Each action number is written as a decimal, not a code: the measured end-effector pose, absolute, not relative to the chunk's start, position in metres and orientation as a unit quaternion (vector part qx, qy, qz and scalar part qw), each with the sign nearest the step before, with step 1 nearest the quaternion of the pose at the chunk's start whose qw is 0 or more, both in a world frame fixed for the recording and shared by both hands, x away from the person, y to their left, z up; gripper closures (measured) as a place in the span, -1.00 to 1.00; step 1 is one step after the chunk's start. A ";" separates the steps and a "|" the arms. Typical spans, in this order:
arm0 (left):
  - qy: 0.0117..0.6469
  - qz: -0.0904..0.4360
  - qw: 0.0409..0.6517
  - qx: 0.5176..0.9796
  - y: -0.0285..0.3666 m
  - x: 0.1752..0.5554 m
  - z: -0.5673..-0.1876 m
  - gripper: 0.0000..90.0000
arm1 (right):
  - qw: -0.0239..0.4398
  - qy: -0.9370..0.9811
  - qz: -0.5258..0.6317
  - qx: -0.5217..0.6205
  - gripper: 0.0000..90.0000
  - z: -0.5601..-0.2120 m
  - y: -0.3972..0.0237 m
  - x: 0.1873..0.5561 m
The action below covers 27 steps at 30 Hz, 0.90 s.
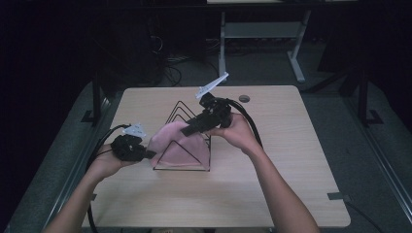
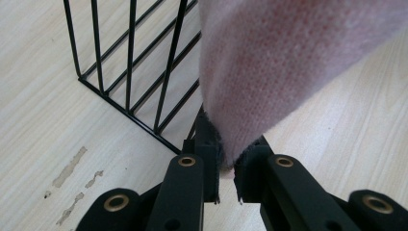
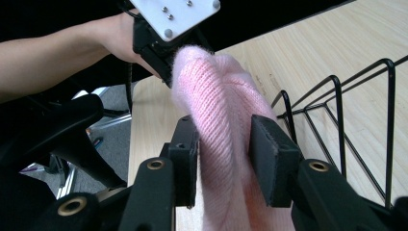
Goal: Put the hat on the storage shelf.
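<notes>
A pink knitted cloth (image 1: 177, 145) is draped over a black wire rack (image 1: 182, 168) in the middle of the table. My left gripper (image 1: 151, 154) is at the cloth's left edge. In the left gripper view its jaws (image 2: 227, 168) are shut on a corner of the cloth (image 2: 279, 62), with the rack (image 2: 130, 72) just beyond. My right gripper (image 1: 187, 130) reaches in from the right over the rack's top. In the right gripper view it (image 3: 223, 154) straddles a thick fold of the cloth (image 3: 221, 106), and both pads touch the fold. The left gripper (image 3: 168, 67) holds the far end.
The wooden table (image 1: 291, 145) has a round cable hole (image 1: 244, 98) near its far edge and pale smears (image 2: 72, 166) on its surface. Rack wires (image 3: 337, 110) stand just right of the right jaws. A white desk frame (image 1: 296, 58) stands on the floor beyond.
</notes>
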<state>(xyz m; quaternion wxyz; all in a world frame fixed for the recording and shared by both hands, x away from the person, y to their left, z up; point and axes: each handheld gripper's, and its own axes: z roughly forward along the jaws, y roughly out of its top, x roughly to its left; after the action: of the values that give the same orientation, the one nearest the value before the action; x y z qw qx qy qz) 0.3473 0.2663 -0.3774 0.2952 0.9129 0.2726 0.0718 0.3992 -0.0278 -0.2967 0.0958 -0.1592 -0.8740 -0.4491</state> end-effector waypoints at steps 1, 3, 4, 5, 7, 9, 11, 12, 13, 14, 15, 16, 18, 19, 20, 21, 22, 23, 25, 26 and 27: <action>0.273 0.072 0.294 0.913 0.266 0.348 -0.379 0.83 | 0.096 -0.874 -0.450 -0.159 0.41 -0.297 -0.028 0.399; 0.272 0.074 0.286 0.916 0.266 0.349 -0.381 0.83 | 0.098 -0.871 -0.454 -0.158 0.41 -0.299 -0.030 0.398; 0.272 0.074 0.283 0.917 0.265 0.349 -0.381 0.83 | 0.097 -0.872 -0.452 -0.161 0.43 -0.300 -0.030 0.398; 0.272 0.075 0.282 0.917 0.265 0.349 -0.382 0.83 | 0.098 -0.872 -0.451 -0.162 0.45 -0.300 -0.030 0.397; 0.270 0.078 0.278 0.919 0.264 0.349 -0.383 0.83 | 0.099 -0.872 -0.452 -0.159 0.45 -0.303 -0.031 0.396; 0.267 0.081 0.273 0.921 0.264 0.349 -0.383 0.83 | 0.095 -0.872 -0.453 -0.157 0.46 -0.304 -0.033 0.395; 0.267 0.078 0.271 0.921 0.264 0.350 -0.385 0.83 | 0.094 -0.871 -0.456 -0.158 0.54 -0.305 -0.034 0.393; 0.268 0.079 0.270 0.921 0.264 0.351 -0.385 0.83 | 0.095 -0.870 -0.458 -0.156 0.64 -0.305 -0.035 0.393; 0.269 0.078 0.271 0.921 0.263 0.351 -0.385 0.83 | 0.096 -0.869 -0.460 -0.155 0.66 -0.304 -0.035 0.392; 0.270 0.079 0.269 0.921 0.263 0.351 -0.386 0.83 | 0.092 -0.871 -0.458 -0.153 0.71 -0.304 -0.035 0.392; 0.267 0.081 0.264 0.923 0.262 0.352 -0.387 0.83 | 0.090 -0.871 -0.458 -0.152 0.77 -0.304 -0.034 0.391; 0.266 0.082 0.261 0.924 0.261 0.352 -0.387 0.83 | 0.089 -0.872 -0.457 -0.153 0.79 -0.303 -0.033 0.390; 0.266 0.080 0.260 0.925 0.261 0.351 -0.387 0.79 | 0.086 -0.875 -0.452 -0.150 0.81 -0.304 -0.030 0.389; 0.266 0.080 0.262 0.924 0.261 0.351 -0.387 0.77 | 0.084 -0.877 -0.451 -0.145 0.82 -0.306 -0.028 0.389; 0.262 0.080 0.262 0.925 0.262 0.351 -0.386 0.75 | 0.083 -0.878 -0.447 -0.145 0.82 -0.306 -0.027 0.389; 0.261 0.078 0.263 0.926 0.262 0.351 -0.386 0.73 | 0.081 -0.880 -0.446 -0.144 0.83 -0.307 -0.026 0.389; 0.261 0.079 0.264 0.925 0.263 0.350 -0.387 0.73 | 0.084 -0.880 -0.443 -0.146 0.83 -0.307 -0.025 0.388; 0.261 0.078 0.262 0.926 0.264 0.350 -0.386 0.73 | 0.085 -0.880 -0.443 -0.146 0.83 -0.307 -0.024 0.388; 0.263 0.075 0.262 0.926 0.264 0.350 -0.387 0.76 | 0.080 -0.880 -0.445 -0.143 0.83 -0.309 -0.022 0.389; 0.261 0.078 0.259 0.927 0.264 0.350 -0.387 0.80 | 0.081 -0.881 -0.444 -0.144 0.83 -0.309 -0.022 0.389; 0.260 0.077 0.255 0.928 0.264 0.350 -0.388 0.83 | 0.082 -0.881 -0.443 -0.144 0.83 -0.310 -0.021 0.389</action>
<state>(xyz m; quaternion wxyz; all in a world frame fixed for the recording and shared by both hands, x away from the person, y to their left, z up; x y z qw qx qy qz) 0.3502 0.2639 -0.3883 0.2548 0.9283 0.2595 0.0767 0.3892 -0.0209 -0.3098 0.0819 -0.1436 -0.8811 -0.4431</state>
